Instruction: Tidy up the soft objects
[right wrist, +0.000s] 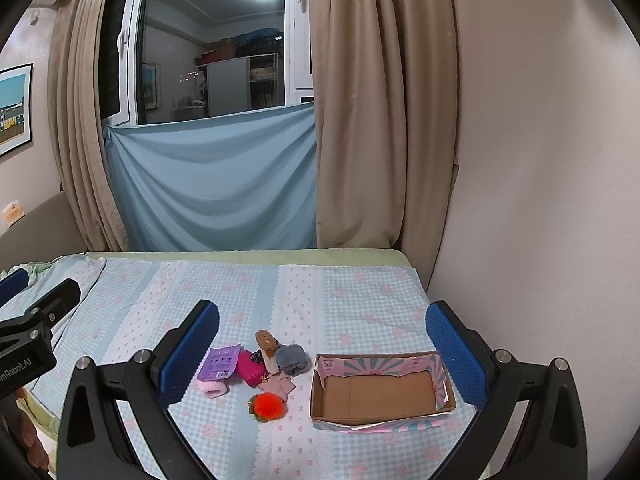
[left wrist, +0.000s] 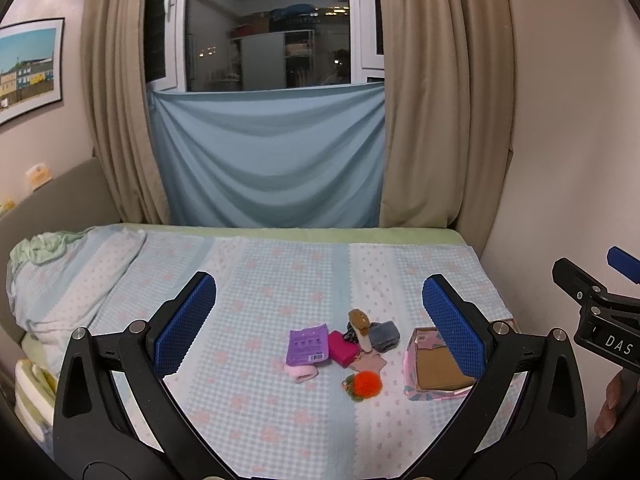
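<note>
The fingers (left wrist: 184, 320) of both grippers are spread, nothing held. The soft pile (right wrist: 260, 368) lies on the bed (right wrist: 352, 300) beside the empty box (right wrist: 380, 396). Sorting seems unstarted; a descent onto the pom-pom (right wrist: 271, 404) is judged next.

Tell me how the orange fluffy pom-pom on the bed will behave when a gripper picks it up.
The orange pom-pom looks fuzzy and round, so it will probably squash between the pads and feel light. Pushed, it might roll a little on the checked bedspread, though the small green and brown piece attached at its side may stop it. It lies apart from the cardboard box.
</note>
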{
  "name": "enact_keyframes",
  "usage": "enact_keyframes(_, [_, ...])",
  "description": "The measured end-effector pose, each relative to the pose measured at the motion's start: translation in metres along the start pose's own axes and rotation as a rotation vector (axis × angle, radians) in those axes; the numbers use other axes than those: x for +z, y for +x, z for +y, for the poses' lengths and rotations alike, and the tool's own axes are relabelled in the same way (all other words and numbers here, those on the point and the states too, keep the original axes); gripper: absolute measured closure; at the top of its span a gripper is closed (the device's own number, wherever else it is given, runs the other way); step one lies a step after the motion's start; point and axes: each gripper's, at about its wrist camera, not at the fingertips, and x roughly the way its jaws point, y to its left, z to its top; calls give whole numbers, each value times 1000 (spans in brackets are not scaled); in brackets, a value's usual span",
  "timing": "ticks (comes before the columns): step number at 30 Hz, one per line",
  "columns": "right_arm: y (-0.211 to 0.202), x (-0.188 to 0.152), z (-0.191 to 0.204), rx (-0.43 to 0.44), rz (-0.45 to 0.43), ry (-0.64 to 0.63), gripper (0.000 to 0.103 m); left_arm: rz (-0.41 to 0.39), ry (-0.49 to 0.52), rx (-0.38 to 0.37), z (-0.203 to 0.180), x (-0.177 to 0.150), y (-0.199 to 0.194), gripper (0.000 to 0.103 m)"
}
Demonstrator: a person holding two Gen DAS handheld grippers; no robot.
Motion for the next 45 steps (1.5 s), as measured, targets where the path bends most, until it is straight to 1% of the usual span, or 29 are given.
enact_keyframes(26, [7,2,7,11,0,-11,0,12,-22,-5,10,2,7,0])
enact_keyframes(45, [16,1,1,19,16,-14,0,56,-41,5,3,2,25,0])
